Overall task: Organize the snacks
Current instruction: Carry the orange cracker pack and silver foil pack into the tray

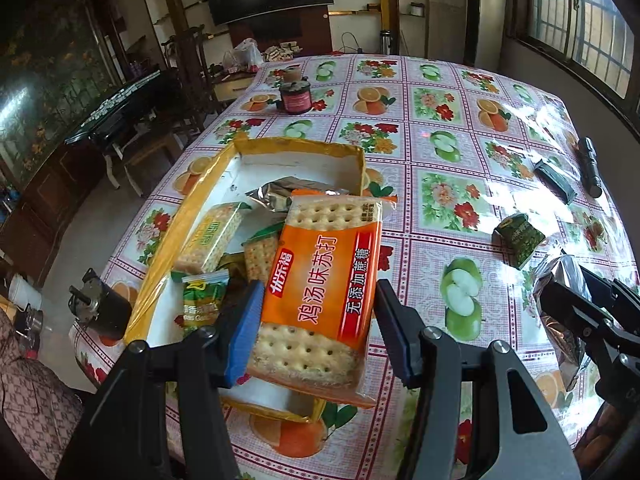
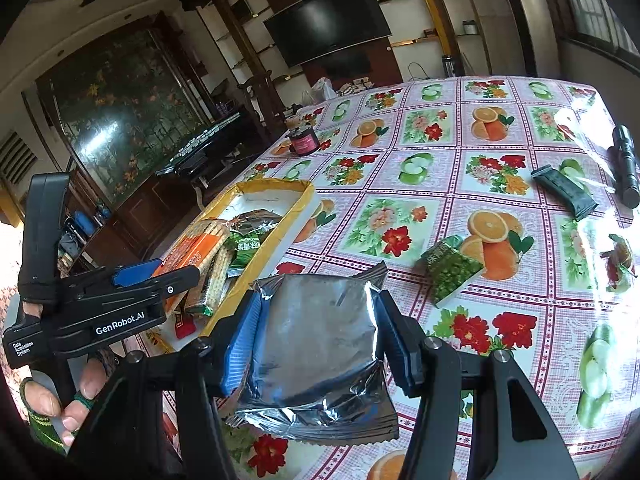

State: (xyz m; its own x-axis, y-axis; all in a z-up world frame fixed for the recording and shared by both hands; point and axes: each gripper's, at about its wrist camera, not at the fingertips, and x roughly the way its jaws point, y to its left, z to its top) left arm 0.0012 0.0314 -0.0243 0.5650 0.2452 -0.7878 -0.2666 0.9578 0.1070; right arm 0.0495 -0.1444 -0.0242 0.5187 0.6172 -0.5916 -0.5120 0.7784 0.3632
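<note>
Left wrist view: the left gripper (image 1: 316, 328) clamps an orange plastic-wrapped pack of soda crackers (image 1: 320, 300) w/ Chinese lettering, blue pad on one side, dark finger on the other, pack held over the near end of a shallow yellow-rimmed white cardboard box (image 1: 224, 172) on the fruit-and-flower print tablecloth (image 1: 440, 152). Inside the box lie a green-labelled cracker pack (image 1: 212, 236), a small green snack sachet (image 1: 202, 296) and a silver foil packet (image 1: 276, 196). Right wrist view: the right gripper (image 2: 316, 340) is closed on a flat silver foil snack pouch (image 2: 320, 344), held above the cloth just beside the box's near corner. Still loose on the table, well apart from the box: a green pea-print snack packet (image 2: 452, 272), a dark green wrapped bar (image 2: 564, 192) and, next to it, a black flashlight (image 2: 626, 168). At the far edge stands a dark jar w/ pink label (image 2: 305, 142). Bkgd: black wall-mounted TV (image 2: 328, 20)
</note>
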